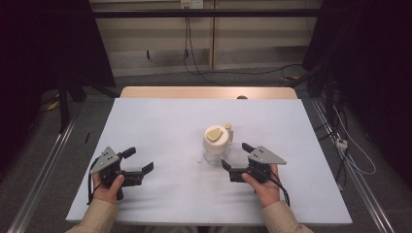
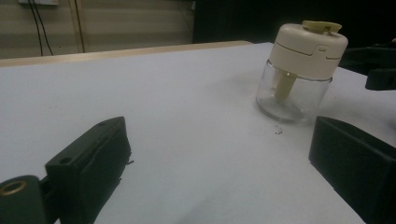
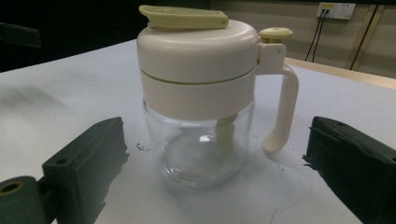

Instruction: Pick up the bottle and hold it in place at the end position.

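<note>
**Two spread claws beside a glass jar on the white counter**

A glass jar [image 1: 215, 145] stands upright near the middle of the counter [image 1: 160, 121], which has a white surface and a wooden edge at the far side. The jar has a clear glass body, a thick cream lid [image 3: 198, 56] and a flat olive-yellow tab [image 3: 183, 17] on top of the lid. In the right gripper view a cream handle [image 3: 283, 109] goes down from the lid on one side, and a small olive-yellow button [image 3: 276, 33] sits above it. A cream stem [image 3: 227, 133] hangs inside the glass; the glass looks empty otherwise.

The left claw [image 1: 138, 161] is held low over the counter at the person's left, well apart from the jar. Its two black jaws are spread wide and nothing is between them. In the left gripper view the jar [image 2: 301, 70] stands farther off, toward the upper right.

The right claw [image 1: 236, 156] is just beside the jar, on the side of the person. Its jaws are also spread wide. In the right gripper view the jar is between the two jaws but a gap remains on each side, so they do not touch it.

Some small dark specks [image 3: 142, 147] lie on the counter near the base of the jar. Each hand [image 1: 109, 189] holds its gripper from behind, in a beige sleeve [image 1: 97, 218].
</note>
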`<action>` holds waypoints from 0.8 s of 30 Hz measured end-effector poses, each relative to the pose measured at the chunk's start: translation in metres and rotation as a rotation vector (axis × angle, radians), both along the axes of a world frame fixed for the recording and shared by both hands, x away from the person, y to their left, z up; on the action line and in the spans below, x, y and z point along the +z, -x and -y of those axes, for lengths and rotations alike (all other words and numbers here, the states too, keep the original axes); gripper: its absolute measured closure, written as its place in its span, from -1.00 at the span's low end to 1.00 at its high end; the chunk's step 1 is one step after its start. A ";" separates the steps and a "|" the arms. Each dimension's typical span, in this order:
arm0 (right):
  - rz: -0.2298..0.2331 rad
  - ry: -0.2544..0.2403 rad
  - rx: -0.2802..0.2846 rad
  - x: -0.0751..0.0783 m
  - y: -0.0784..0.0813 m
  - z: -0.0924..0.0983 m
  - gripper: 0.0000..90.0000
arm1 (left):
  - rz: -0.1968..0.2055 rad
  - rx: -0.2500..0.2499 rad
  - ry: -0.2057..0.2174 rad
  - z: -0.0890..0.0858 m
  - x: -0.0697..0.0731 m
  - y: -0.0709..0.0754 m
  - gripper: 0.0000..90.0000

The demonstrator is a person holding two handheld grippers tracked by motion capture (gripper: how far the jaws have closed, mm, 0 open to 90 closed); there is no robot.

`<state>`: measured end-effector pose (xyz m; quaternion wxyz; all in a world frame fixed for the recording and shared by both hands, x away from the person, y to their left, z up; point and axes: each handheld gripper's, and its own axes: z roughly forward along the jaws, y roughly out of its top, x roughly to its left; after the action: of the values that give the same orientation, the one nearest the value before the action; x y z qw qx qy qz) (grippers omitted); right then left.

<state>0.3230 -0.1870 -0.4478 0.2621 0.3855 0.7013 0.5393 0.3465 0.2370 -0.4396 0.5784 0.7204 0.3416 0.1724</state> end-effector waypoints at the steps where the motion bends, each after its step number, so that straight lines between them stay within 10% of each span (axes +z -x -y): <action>1: 0.000 0.000 0.000 0.000 0.000 0.000 -0.90 | 0.000 0.000 0.002 0.000 0.000 0.000 -0.90; 24: -0.035 0.002 0.008 -0.004 -0.025 -0.025 -0.88 | -0.004 -0.002 -0.001 -0.001 0.000 0.000 -0.90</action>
<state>0.3475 -0.1620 -0.4519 0.2481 0.3919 0.7078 0.5327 0.3469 0.2383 -0.4396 0.5777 0.7213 0.3418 0.1706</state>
